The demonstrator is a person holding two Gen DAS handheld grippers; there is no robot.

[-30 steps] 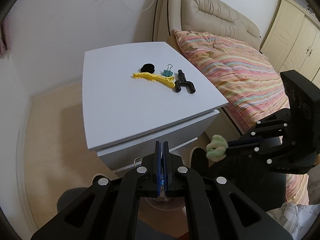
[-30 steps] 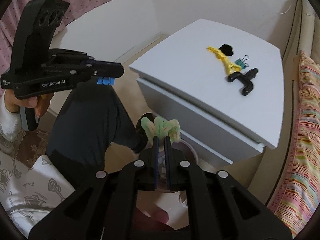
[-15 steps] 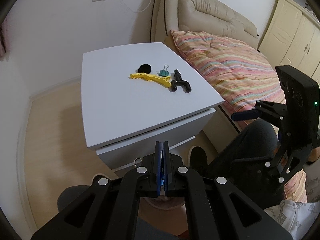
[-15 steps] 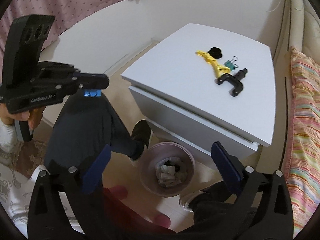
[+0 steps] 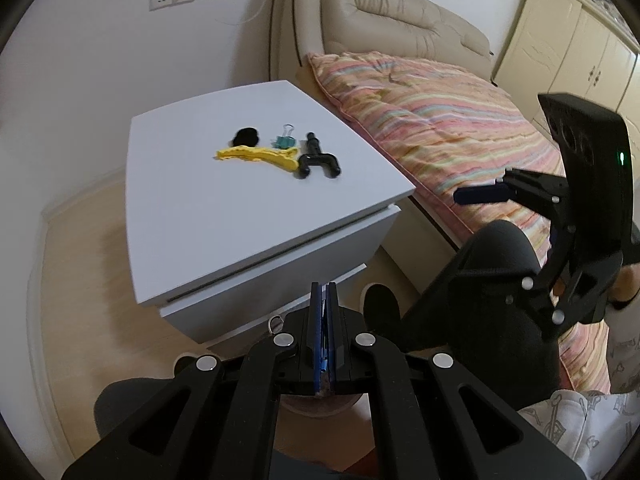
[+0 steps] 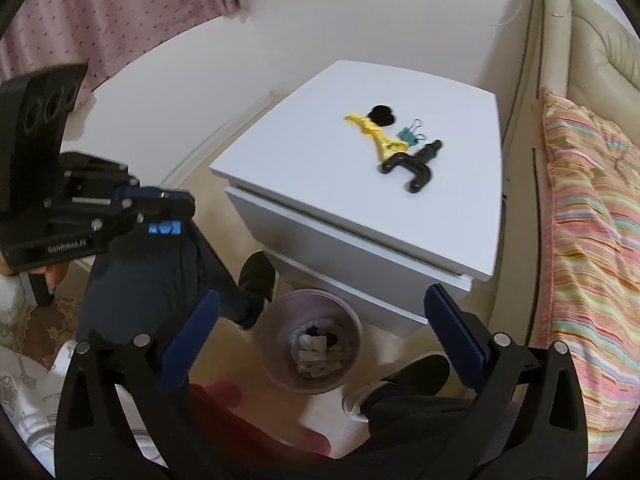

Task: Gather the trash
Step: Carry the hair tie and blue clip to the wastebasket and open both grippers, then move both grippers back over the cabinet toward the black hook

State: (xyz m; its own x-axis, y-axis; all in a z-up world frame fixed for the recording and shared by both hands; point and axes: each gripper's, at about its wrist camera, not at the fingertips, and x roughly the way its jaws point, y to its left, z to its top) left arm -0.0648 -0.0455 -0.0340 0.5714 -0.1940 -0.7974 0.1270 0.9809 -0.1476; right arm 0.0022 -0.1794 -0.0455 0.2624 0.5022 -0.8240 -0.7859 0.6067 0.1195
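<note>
On the white nightstand (image 5: 224,200) (image 6: 320,176) lie a yellow clip (image 5: 260,155) (image 6: 374,132), a black round piece (image 5: 246,136) (image 6: 382,114), a teal binder clip (image 5: 285,141) (image 6: 410,134) and a black Y-shaped part (image 5: 318,160) (image 6: 414,164). A pink bin (image 6: 276,344) holding scraps stands on the floor in front of the nightstand. My right gripper (image 6: 322,312) hangs open above the bin with nothing between its fingers. My left gripper (image 5: 325,300) is shut and empty, below the nightstand's front edge.
A bed with a striped quilt (image 5: 448,128) (image 6: 592,240) and a beige headboard (image 5: 384,24) flanks the nightstand. The person's dark-trousered legs (image 6: 160,272) and shoes (image 6: 258,276) sit beside the bin. A pink curtain (image 6: 100,12) hangs at the left.
My right gripper opened and the pale green bundle it held is gone from its fingers. The pink bin came into view below it. Both views shifted slightly.
</note>
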